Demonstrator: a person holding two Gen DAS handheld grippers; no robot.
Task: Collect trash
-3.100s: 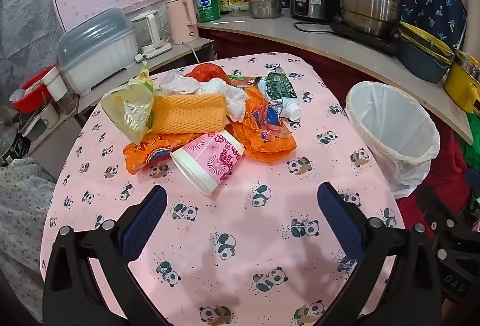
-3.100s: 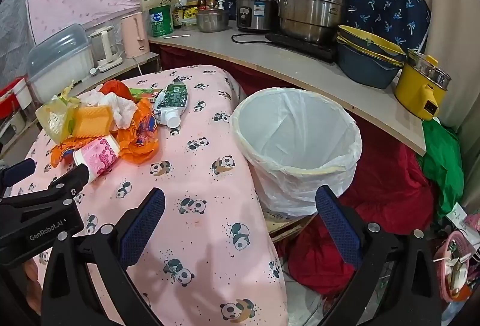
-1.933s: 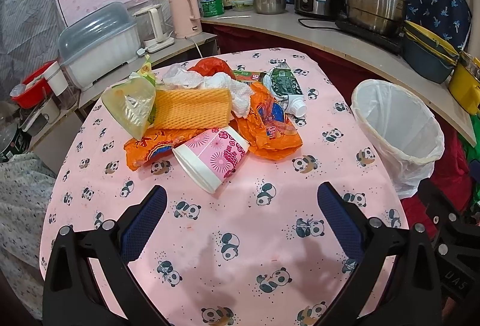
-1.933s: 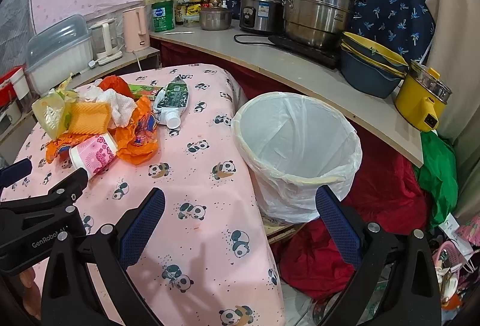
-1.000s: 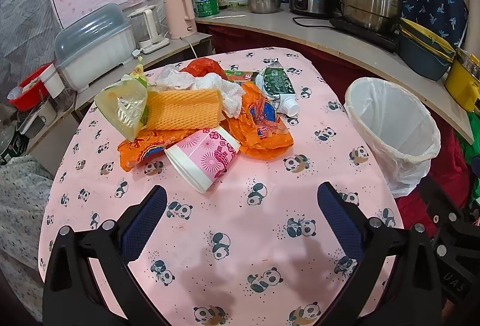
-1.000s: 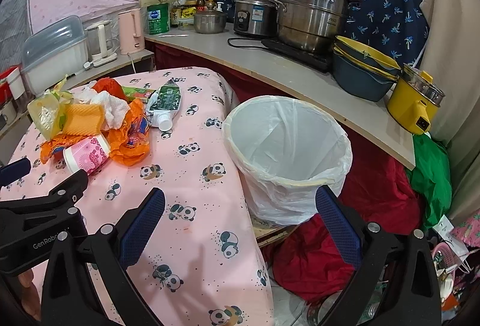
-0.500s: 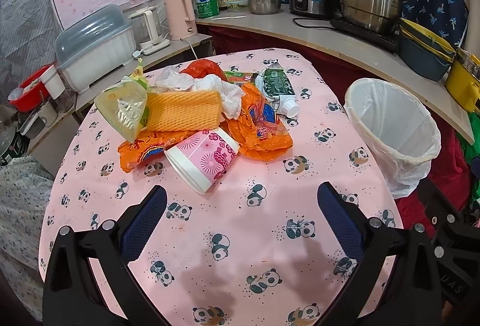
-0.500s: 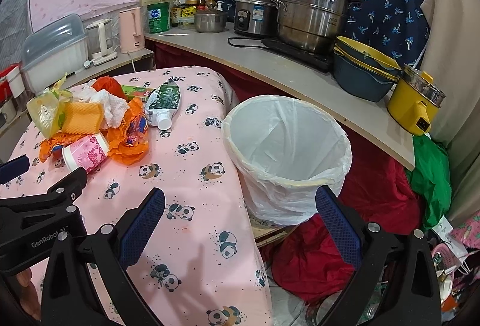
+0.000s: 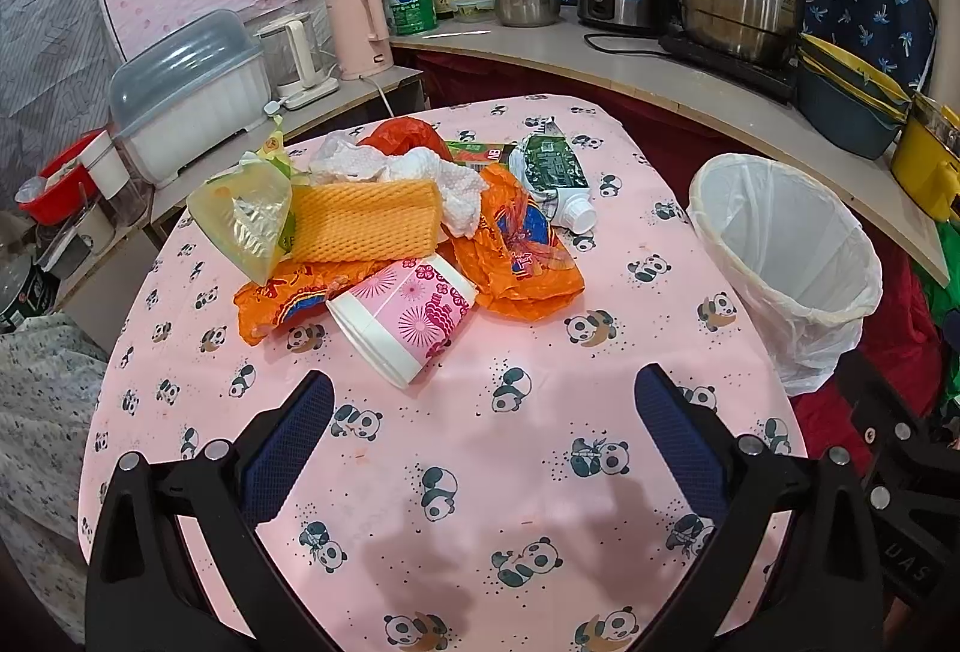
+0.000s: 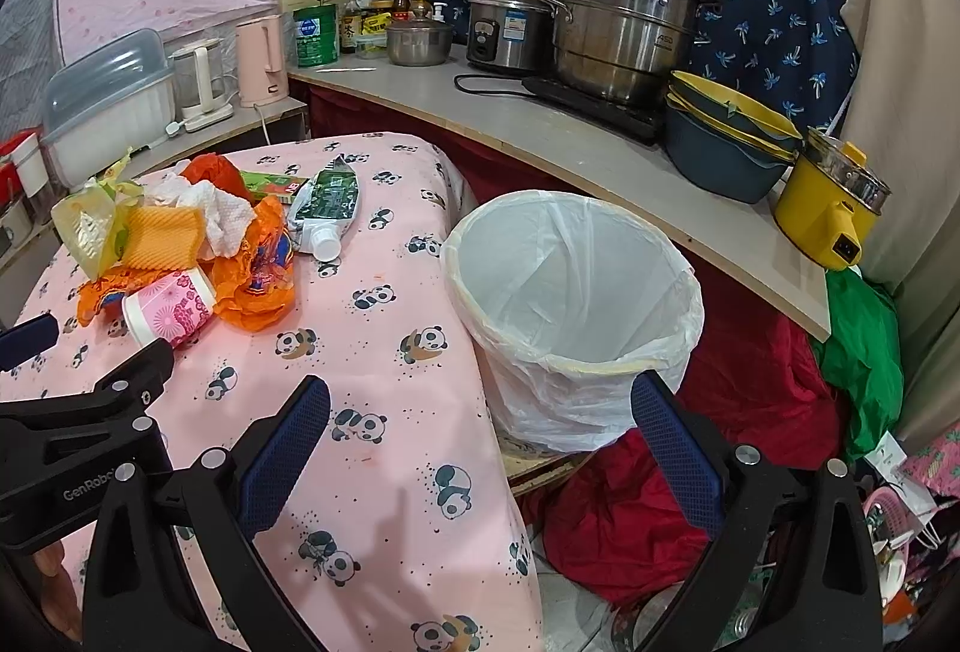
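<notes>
Both grippers, left gripper (image 9: 483, 409) and right gripper (image 10: 480, 412), are spread wide with nothing in them. The trash pile with the pink floral paper cup (image 9: 403, 313) sits mid-table on the pink panda-print tablecloth (image 9: 480, 472). The white-lined round bin (image 10: 573, 316) stands just beside the table, below the grey curved countertop (image 10: 576, 141) crowded with steel pots.

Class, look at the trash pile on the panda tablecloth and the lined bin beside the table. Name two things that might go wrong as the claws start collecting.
1. The pink paper cup lies on its side, resting against the orange wrappers; an open left claw nudging it may roll it away.
2. The bin stands off the table edge and looks tilted, so a light piece like the white tissue released early could miss it and land on the red cloth below.
</notes>
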